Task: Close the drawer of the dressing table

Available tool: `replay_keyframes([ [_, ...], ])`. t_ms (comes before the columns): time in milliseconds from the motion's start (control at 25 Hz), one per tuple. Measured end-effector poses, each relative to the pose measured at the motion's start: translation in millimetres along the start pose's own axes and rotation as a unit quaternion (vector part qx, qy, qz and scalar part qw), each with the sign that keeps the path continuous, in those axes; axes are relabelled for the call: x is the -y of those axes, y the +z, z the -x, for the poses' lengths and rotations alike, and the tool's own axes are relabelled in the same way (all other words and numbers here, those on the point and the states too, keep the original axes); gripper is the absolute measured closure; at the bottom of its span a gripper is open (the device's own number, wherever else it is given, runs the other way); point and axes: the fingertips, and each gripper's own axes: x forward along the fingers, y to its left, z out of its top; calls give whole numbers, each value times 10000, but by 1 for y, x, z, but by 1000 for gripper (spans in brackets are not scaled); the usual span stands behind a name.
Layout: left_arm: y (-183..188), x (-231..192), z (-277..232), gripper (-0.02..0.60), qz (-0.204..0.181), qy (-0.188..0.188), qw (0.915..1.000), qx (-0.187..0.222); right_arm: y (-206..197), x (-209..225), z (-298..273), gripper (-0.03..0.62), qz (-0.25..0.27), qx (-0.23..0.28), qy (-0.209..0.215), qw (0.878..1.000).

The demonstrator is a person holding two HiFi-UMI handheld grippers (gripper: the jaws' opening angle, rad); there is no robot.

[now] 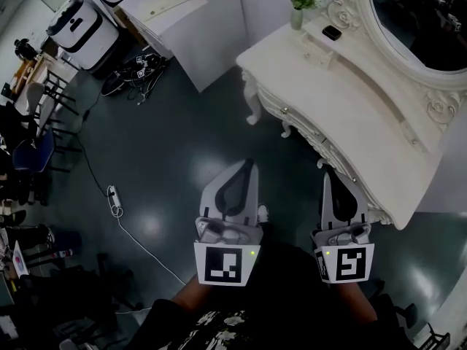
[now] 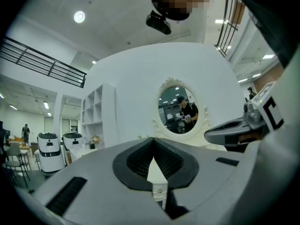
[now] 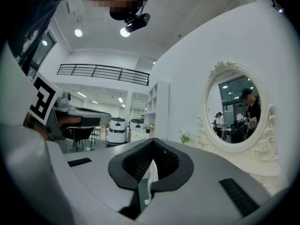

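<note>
1. Nearest, the left tool [image 1: 246, 166] and the right tool [image 1: 333, 173] are held side by side above a glossy dark floor [image 1: 168, 144]. Each carries a cube with black-and-white square markers [image 1: 222, 263].
2. Seen in its own view, the left tool [image 2: 153, 143] has smooth grey jaws with ribbed black pads. They are clenched tip to tip with nothing gripped between them.
3. The right tool [image 3: 152, 143] is the same: clenched and empty.
4. Just beyond and to the right stands the cream-white table [image 1: 365, 100]. The right tool's tip lies at the table's near-left front edge, though whether it touches cannot be told. The left tool hangs clear of the table, over the floor.
5. The drawer front [image 1: 306, 131] is a carved, scalloped panel with small round knobs, tucked beneath the overhanging top. It runs along that front edge, just past the right tool's tip.
6. Farther back, the smooth tabletop bears a small dark flat object [image 1: 332, 32] and a pale vase of white flowers [image 1: 299, 2]. Behind them is an oval mirror [image 1: 419, 20] in a scrolled frame.
7. Far left are rounded white machines [image 1: 76, 24], with a white cable [image 1: 114, 199] trailing across the floor.
</note>
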Motion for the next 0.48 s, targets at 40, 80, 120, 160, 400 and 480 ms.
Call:
replay_keyframes([
  [40, -1, -4, -2, 578, -2, -31, 10000, 9, 0, -1, -4, 597, -7, 10, -36, 10000],
  [80, -1, -8, -4, 578, -5, -67, 10000, 12, 1, -3, -7, 597, -14, 19, -72, 10000],
  [120, -2, -12, -6, 578, -2, -103, 9999, 18, 1, -4, -11, 597, -15, 32, -109, 9999],
  [160, -2, -16, -9, 578, -9, -140, 9999, 29, 3, -5, -14, 597, -12, 50, -146, 9999],
  [400, -7, -35, -25, 578, 59, -273, 9995, 145, -1, -7, -29, 597, -5, 39, -354, 9994],
  [480, -9, -35, -28, 578, 114, -311, 9993, 157, -3, -5, -30, 597, -4, 23, -418, 9991],
])
